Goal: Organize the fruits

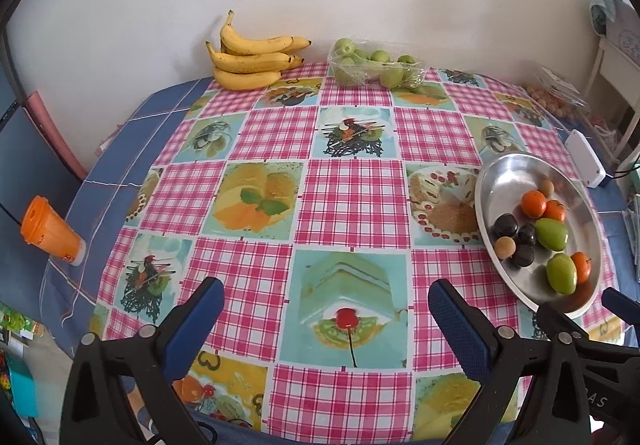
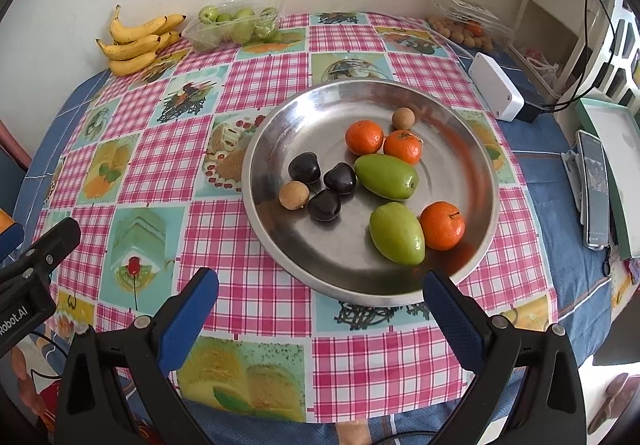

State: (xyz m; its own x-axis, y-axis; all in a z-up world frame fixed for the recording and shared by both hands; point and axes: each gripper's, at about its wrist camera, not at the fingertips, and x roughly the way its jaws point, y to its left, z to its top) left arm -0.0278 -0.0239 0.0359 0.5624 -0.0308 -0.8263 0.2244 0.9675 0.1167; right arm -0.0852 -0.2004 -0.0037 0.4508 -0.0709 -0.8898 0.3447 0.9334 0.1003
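Right wrist view is showing the surface (image 2: 256, 301) under a checked cloth, carrying a round steel plate (image 2: 276, 125) right of centre. On it two green fruits (image 2: 386, 176) are lying with long axes running left to right, beside three oranges (image 2: 442, 225), three dark plums (image 2: 339, 177) and two longans (image 2: 294, 195). Bananas (image 1: 252, 61) are resting at the far edge, tips pointing right. Open cloth is lying left of the plate. Right tongs (image 2: 320, 309) and left tongs (image 1: 326, 313) are both hanging spread, gripping nothing.

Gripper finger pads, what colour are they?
Blue pads on black frames, clearest in the right wrist view.
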